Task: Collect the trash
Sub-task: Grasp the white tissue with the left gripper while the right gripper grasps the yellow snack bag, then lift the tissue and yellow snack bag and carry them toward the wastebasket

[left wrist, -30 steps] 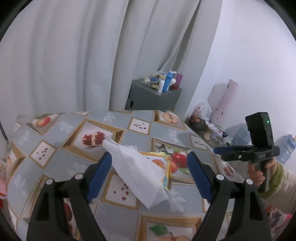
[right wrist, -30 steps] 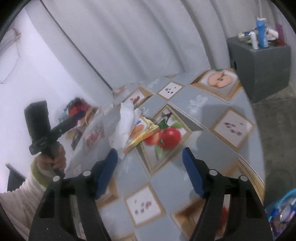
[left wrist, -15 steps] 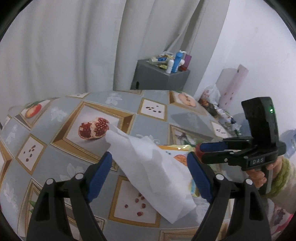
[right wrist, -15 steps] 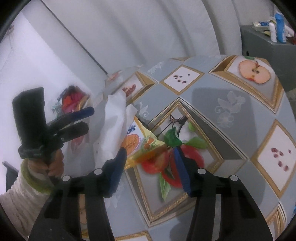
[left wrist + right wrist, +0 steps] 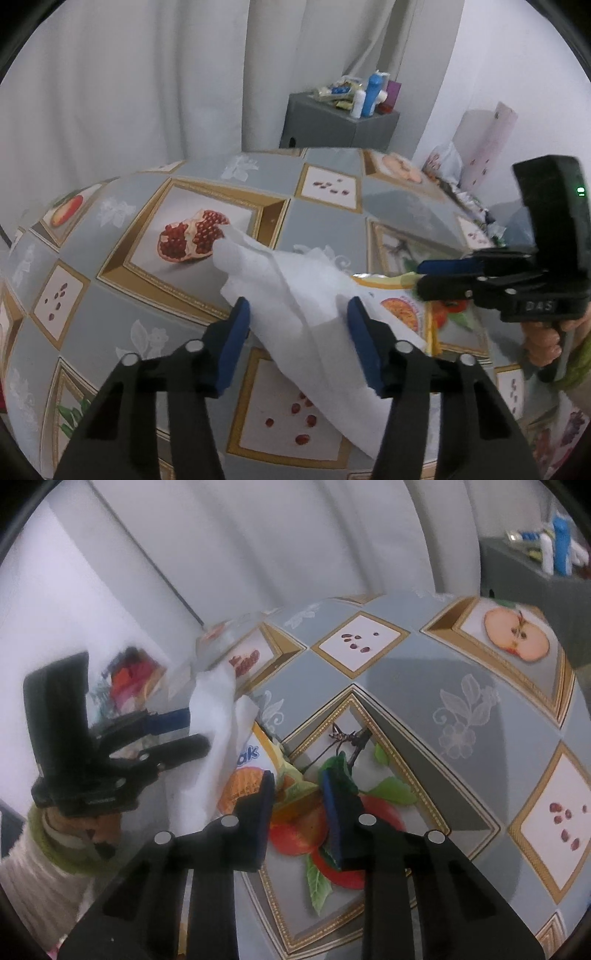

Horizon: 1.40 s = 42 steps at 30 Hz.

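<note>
Both tongs have just been closing, each over its own piece of trash on the fruit-patterned tabletop (image 5: 325,229). The left tongs (image 5: 299,321) have dropped lower than a second ago and now straddle the white tissue (image 5: 295,295), which lies crumpled across the tabletop beside the printed pomegranate; the blue pads stand at either edge of the paper, but a firm pinch is not evident, so they read as partly open around it. The right tongs (image 5: 297,794) have moved in from farther back and now bracket the corner of the orange-and-yellow snack wrapper (image 5: 255,775), which lies partly under the tissue. The gap is narrow, yet whether the pads already press the foil cannot be told from either view. As a judgement, the collecting is at the grasp stage: neither piece has left the tabletop, and since the two overlap, lifting one may drag the other.
</note>
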Available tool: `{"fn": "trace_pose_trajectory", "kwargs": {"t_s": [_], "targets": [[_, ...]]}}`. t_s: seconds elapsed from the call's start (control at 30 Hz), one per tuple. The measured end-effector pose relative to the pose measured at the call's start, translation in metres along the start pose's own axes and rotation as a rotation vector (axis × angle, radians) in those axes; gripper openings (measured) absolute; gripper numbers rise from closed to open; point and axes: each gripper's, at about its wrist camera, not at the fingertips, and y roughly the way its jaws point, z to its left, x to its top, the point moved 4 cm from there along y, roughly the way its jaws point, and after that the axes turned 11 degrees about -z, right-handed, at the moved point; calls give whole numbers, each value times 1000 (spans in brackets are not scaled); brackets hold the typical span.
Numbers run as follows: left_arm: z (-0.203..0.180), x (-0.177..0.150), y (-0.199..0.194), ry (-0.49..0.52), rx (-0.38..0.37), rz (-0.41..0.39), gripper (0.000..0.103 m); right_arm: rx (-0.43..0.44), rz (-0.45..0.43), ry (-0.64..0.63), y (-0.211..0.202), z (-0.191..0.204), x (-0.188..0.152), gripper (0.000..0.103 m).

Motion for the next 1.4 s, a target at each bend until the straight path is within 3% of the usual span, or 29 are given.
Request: {"fn": "trace_pose_trajectory", "kwargs": {"t_s": [0.13,0.27,0.37,0.57,0.9,1.1,1.4], "targets": [[5,-5,5,-25,16,12,37,-31,8,-73,2,8,-1,20],[4,-7,3,-57,-3,23,17,-37,21,-108,-2,15,-7,18],[-3,-10,-3,-68,-25,32,12,-28,19,-84,-14,13,-13,16],[-35,-26,-29,-41,-79,27,10,-26,-2,-13,-52,9,-35,15],[-100,-68,-87,-11,-149,8,10,-72,-60,144,-144,0,-102,15],[-122,-85,-118,-18,-161,-19,10,-103,-132,243,-197,-3,-134,14],[-141,-91,-160,-62,-178,-70,10,-113,-280,348,-252,-1,-153,14]]}}
